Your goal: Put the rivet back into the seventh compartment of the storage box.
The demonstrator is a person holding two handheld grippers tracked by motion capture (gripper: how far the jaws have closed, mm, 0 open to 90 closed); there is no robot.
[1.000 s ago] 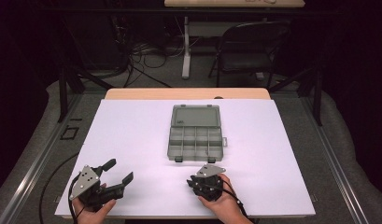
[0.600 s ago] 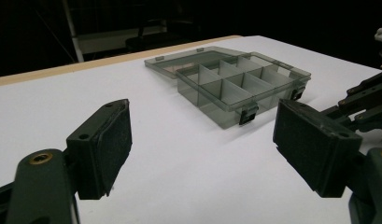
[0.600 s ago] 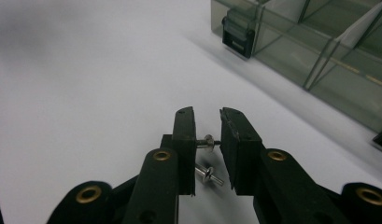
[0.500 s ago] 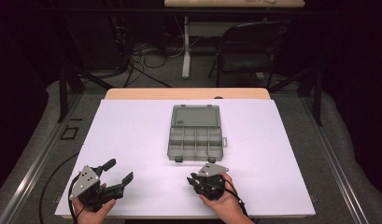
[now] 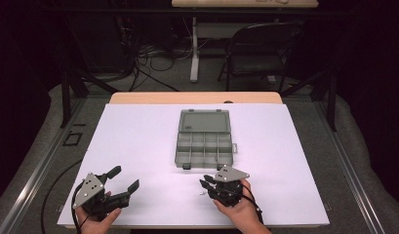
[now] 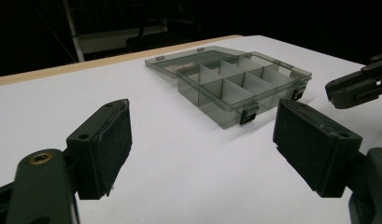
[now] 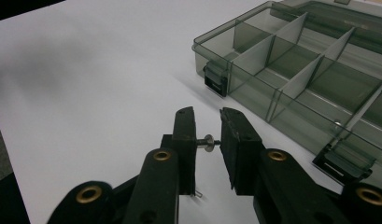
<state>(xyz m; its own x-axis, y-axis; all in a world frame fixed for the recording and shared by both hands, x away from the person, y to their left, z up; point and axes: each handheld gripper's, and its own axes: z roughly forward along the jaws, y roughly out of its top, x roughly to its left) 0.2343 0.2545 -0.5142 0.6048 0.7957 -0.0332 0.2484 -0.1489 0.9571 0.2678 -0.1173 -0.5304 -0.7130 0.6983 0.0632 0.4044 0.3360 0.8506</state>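
Right gripper view: the right gripper [image 7: 208, 135] has its pads closed on a small metal screw [image 7: 208, 141], which bridges the narrow gap crosswise, head toward the left pad, tip against the right one. A thin bit of wire or pin [image 7: 198, 193] lies on the white sheet [image 7: 86, 84] under the left pad; cannot tell what it is. Ahead and to the right of the fingertips sits the box [image 7: 291, 70], smoky clear plastic, lid thrown back, dividers upright, compartments look bare from this angle. Its near latch [image 7: 215, 79] is just ahead of the fingertips, apart from them. Left gripper view: the left gripper [image 6: 202, 140] stands wide open, nothing between the pads [image 6: 115, 140], only sheet beyond. Box [image 6: 235, 84] lies ahead of the fingers, well apart. Tips of the other gripper poke in at the right edge, level with the box front. High view: left gripper [image 5: 123, 180] at the near left corner of the sheet [image 5: 138, 141], held in a hand [image 5: 97, 219]. Right gripper [image 5: 205, 186] near the front edge of the box [image 5: 204, 139], fingertips pointing left, just short of the box, not touching. Screw too small to make out from above.
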